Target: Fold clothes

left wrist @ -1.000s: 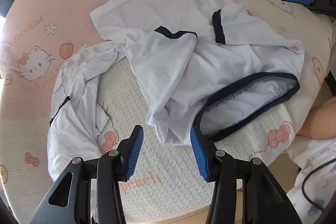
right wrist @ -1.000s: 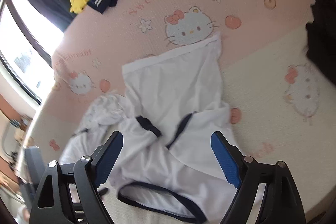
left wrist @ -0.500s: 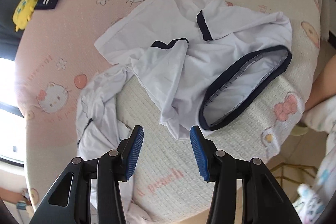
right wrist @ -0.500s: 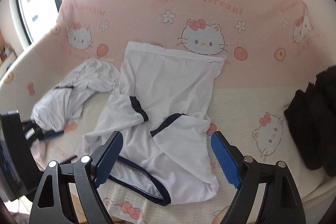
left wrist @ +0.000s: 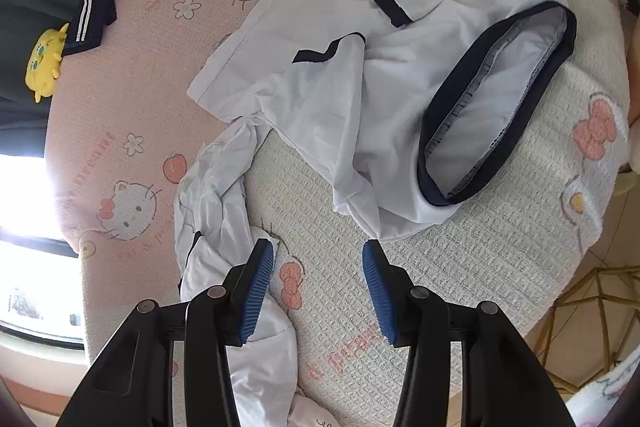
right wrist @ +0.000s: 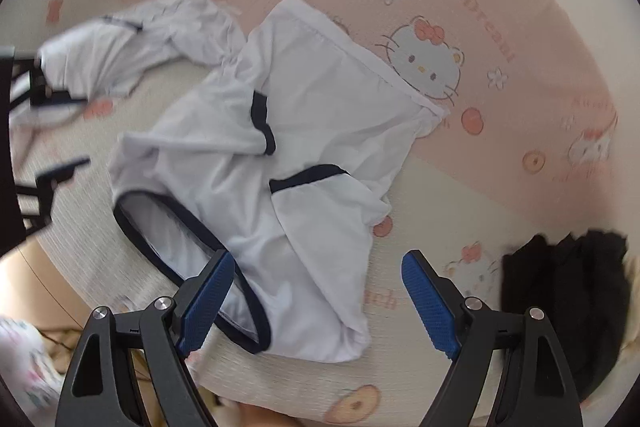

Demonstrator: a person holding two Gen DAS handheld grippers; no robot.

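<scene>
A white shirt with navy trim (left wrist: 352, 83) (right wrist: 304, 155) lies crumpled on a pink and cream cartoon-cat bed cover (left wrist: 460, 267), its navy-edged collar opening (left wrist: 496, 99) gaping. A second white garment (left wrist: 212, 195) (right wrist: 132, 39) lies bunched beside it. My left gripper (left wrist: 318, 251) hangs open above bare cover, between the bunched garment and the shirt's near corner, with nothing in its jaws. My right gripper (right wrist: 318, 261) stands wide open over the shirt's shoulder area next to the collar, and its pads touch no cloth.
A folded dark garment with white stripes (left wrist: 94, 7) and a yellow plush toy (left wrist: 42, 67) lie at the bed's far side. A black clothes pile (right wrist: 568, 291) sits right of the shirt. The bed edge runs close below both grippers; a person's arm (right wrist: 36, 279) shows at left.
Both grippers rolled and shifted, so the shirt looks turned in each view. The left one sank toward the cover beside the bunched garment. The right slid sideways over the collar end. Neither changed its opening.
</scene>
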